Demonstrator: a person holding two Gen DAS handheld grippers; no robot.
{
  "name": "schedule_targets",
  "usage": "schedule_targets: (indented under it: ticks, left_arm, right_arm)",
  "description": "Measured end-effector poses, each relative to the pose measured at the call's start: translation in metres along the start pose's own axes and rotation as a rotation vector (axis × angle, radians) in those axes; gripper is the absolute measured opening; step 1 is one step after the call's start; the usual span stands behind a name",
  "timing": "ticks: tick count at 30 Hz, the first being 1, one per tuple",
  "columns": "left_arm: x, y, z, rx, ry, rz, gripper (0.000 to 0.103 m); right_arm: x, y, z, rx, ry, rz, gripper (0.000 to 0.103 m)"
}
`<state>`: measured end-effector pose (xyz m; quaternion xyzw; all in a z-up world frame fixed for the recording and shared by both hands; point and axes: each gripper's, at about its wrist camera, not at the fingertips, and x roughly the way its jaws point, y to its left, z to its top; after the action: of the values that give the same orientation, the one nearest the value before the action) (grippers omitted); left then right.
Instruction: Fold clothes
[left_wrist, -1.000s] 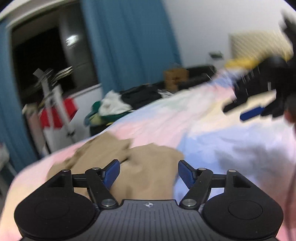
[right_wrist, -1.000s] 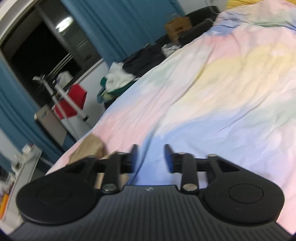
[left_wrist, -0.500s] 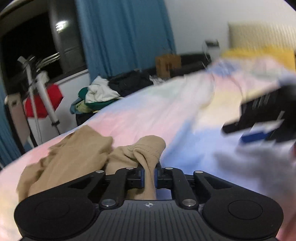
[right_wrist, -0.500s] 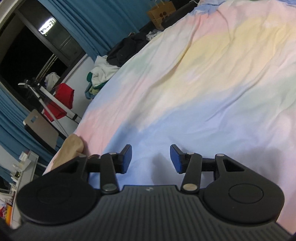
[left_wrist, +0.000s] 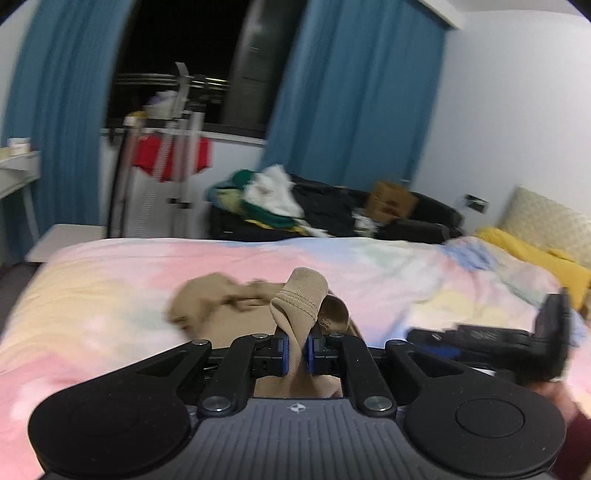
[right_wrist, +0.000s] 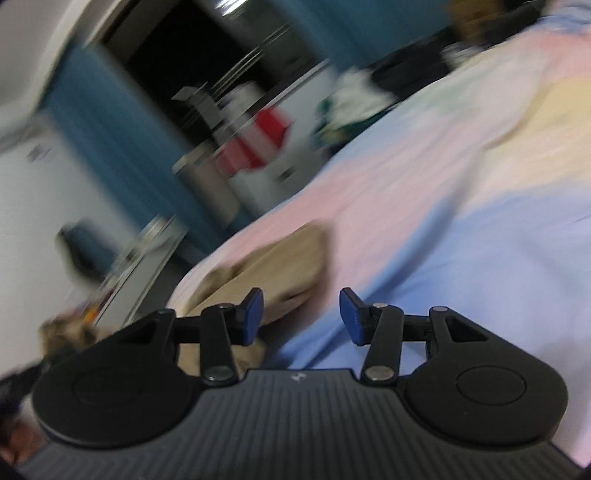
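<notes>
A tan garment (left_wrist: 218, 299) lies crumpled on the pastel bedspread (left_wrist: 110, 280). My left gripper (left_wrist: 295, 349) is shut on a ribbed hem of the tan garment (left_wrist: 299, 299) and holds it lifted above the bed. My right gripper (right_wrist: 301, 317) is open and empty, just above the bedspread (right_wrist: 461, 229), with the tan garment (right_wrist: 273, 266) ahead and to its left. The right gripper also shows in the left wrist view (left_wrist: 491, 339), low at the right, blurred.
A dark sofa (left_wrist: 424, 221) piled with clothes (left_wrist: 269, 195) stands beyond the bed. A drying rack with red cloth (left_wrist: 170, 155) stands by the blue curtains (left_wrist: 351, 92). A yellow pillow (left_wrist: 535, 254) lies at the far right. A white desk (left_wrist: 14, 173) is at the left.
My left gripper closed on the garment's hem and lifted it. My right gripper opened wider and swung left toward the tan garment.
</notes>
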<state>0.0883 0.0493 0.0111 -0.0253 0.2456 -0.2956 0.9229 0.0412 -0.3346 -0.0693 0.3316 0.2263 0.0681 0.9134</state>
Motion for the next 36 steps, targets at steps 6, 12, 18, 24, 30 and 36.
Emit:
schedule_targets:
  ticks: [6,12,18,24,30,36]
  left_arm:
    - [-0.005,0.047,-0.019,-0.054,0.044,0.058,0.010]
    - [0.004,0.057,-0.019,-0.083,0.056,0.066,0.011]
    - [0.027,0.048,-0.019,-0.087,0.070,0.084,0.011]
    - [0.031,0.043,-0.018,-0.074,0.068,0.096,0.011]
    - [0.028,0.038,-0.016,-0.043,0.057,0.082,0.011]
    - [0.025,0.033,-0.017,-0.013,0.051,0.053,0.011]
  right_arm:
    - [0.015,0.074,-0.045,-0.272,0.115,0.116,0.049]
    - [0.022,0.109,-0.075,-0.422,0.153,0.148,0.056]
    - [0.026,0.138,-0.099,-0.560,0.184,0.155,0.057]
    - [0.015,0.151,-0.115,-0.675,0.164,0.156,0.057]
    - [0.025,0.149,-0.126,-0.746,0.189,0.083,0.065]
    - [0.014,0.128,-0.090,-0.567,0.129,0.049,0.027]
